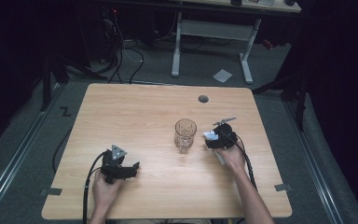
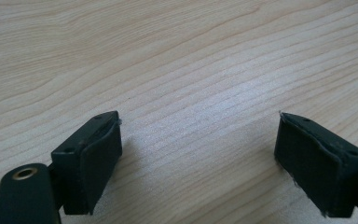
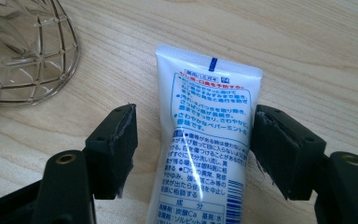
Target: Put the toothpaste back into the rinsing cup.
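High view: left gripper idle on table, glass just beside right gripper. Left gripper view: jaws apart, empty. Right gripper view: jaws spread around toothpaste tube, right pad touching, left apart; looks staged for a grab.

The table carries a glass a little right of its middle. Just right of the glass lies a tube, flat on the table, with the right gripper over it. In the right gripper view the tube runs between the two jaws, one jaw on each side of it and a gap at the left one; the glass sits to the far left. The left gripper rests near the table's near left part, well apart from the glass, its jaws spread over bare table. A small round cap sits in the table top near the far edge, behind the glass.
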Action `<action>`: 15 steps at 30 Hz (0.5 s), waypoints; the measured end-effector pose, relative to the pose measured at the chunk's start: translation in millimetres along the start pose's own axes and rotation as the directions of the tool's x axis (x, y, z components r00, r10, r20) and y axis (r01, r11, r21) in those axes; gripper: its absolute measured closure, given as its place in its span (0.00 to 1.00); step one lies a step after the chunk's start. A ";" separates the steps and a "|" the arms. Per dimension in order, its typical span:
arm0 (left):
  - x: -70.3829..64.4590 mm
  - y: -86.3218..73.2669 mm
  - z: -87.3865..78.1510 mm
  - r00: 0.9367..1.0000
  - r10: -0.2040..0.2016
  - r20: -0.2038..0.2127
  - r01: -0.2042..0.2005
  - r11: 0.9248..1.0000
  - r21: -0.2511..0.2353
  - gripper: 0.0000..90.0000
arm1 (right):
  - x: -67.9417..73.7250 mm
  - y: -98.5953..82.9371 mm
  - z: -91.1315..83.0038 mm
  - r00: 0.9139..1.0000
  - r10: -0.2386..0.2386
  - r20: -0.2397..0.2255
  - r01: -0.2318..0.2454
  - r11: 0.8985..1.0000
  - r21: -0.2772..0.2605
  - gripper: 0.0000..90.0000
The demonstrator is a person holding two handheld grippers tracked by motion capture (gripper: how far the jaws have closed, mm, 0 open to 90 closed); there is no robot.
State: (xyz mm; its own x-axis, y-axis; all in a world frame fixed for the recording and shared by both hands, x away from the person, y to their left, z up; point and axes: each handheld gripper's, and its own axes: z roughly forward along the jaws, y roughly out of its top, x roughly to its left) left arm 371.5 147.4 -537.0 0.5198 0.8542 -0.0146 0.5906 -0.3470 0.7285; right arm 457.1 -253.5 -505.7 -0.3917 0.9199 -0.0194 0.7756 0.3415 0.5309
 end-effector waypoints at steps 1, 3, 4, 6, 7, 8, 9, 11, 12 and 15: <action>0.0 0.0 0.0 1.000 0.000 0.000 0.000 1.000 0.000 0.17 | 0.0 -0.1 0.9 1.000 0.000 0.001 0.000 1.000 0.004 0.36; 0.0 0.0 0.0 1.000 0.000 0.000 0.000 1.000 0.000 0.17 | -0.7 0.1 2.7 1.000 0.000 0.005 0.000 1.000 0.015 0.36; 0.0 0.0 0.0 1.000 0.000 0.000 0.000 1.000 0.000 0.17 | -0.9 0.0 3.1 1.000 0.005 0.005 -0.005 1.000 0.017 0.37; 0.0 0.1 0.1 1.000 0.000 0.000 0.000 1.000 0.000 0.17 | -0.9 -0.2 4.4 1.000 0.003 0.007 -0.003 1.000 0.016 0.37; 0.0 0.1 0.1 1.000 0.000 0.000 0.000 1.000 0.000 0.17 | -0.9 -0.1 4.6 1.000 0.004 0.008 -0.004 1.000 0.018 0.37; 0.0 0.1 0.1 1.000 0.000 0.000 0.000 1.000 0.000 0.17 | -1.0 -0.1 4.6 1.000 0.005 0.009 -0.006 1.000 0.018 0.38; 0.0 0.1 0.1 1.000 0.000 0.000 0.000 1.000 0.000 0.17 | -1.1 -0.2 4.6 1.000 0.005 0.009 -0.006 1.000 0.015 0.38; 0.0 0.1 0.1 1.000 0.000 0.000 0.000 1.000 0.000 0.17 | -1.2 -0.4 4.7 1.000 0.006 0.007 -0.006 1.000 0.014 0.38; 0.0 0.1 0.1 1.000 0.000 0.000 0.000 1.000 0.000 0.17 | -1.5 -0.3 4.7 1.000 0.005 0.005 -0.005 1.000 0.014 0.39; 0.0 0.1 0.1 1.000 0.000 0.000 0.000 1.000 0.000 0.17 | -2.9 -0.9 4.3 1.000 0.011 0.001 -0.011 1.000 0.014 0.41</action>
State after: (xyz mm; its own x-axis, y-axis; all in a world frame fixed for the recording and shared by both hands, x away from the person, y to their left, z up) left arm 371.6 147.4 -537.0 0.5196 0.8543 -0.0147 0.5907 -0.3468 0.7286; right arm 459.7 -255.7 -509.7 -0.3826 0.9238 -0.0141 0.7866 0.3337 0.5195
